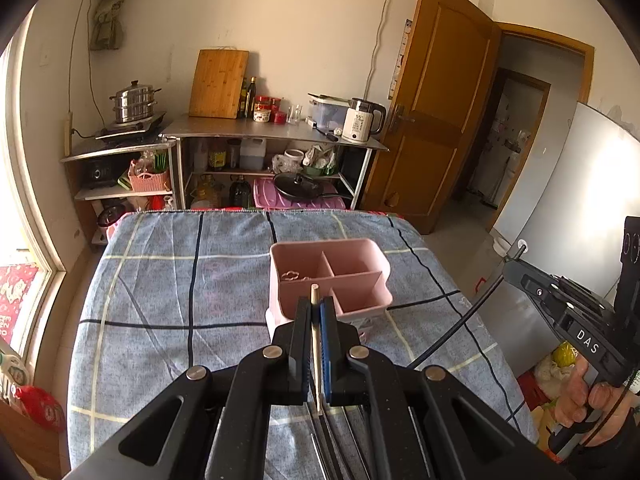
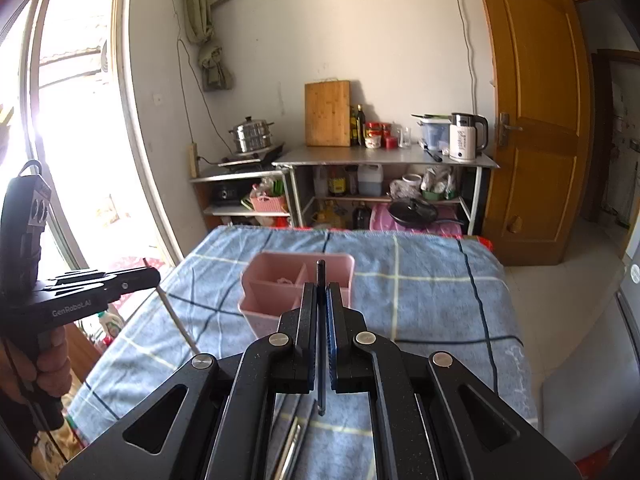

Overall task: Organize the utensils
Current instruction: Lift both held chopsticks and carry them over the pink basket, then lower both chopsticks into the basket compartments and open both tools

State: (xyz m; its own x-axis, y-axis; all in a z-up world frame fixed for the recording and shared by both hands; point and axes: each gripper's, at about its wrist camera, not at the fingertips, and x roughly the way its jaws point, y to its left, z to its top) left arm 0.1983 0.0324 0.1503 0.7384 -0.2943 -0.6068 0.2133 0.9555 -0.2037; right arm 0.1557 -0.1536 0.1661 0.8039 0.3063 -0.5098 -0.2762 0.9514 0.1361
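Note:
A pink divided utensil holder (image 1: 362,254) (image 2: 268,300) stands on the blue plaid tablecloth (image 1: 160,280). My left gripper (image 1: 316,304) is shut on a pale wooden chopstick (image 1: 316,344), whose tip pokes out just short of the holder's near wall. My right gripper (image 2: 321,292) is shut on a black chopstick (image 2: 321,274) that points at the holder's right half. Each gripper shows in the other's view: the right gripper (image 1: 511,270) at the right edge, the left gripper (image 2: 154,274) at the left, with its wooden chopstick (image 2: 176,320) slanting down.
More utensils (image 1: 332,444) (image 2: 294,440), dark and metallic, lie on the cloth under the grippers. Behind the table stand metal shelves (image 1: 276,130) with a kettle, a cutting board and pots. A wooden door (image 1: 436,112) hangs open at the right, and a window (image 2: 80,120) is at the left.

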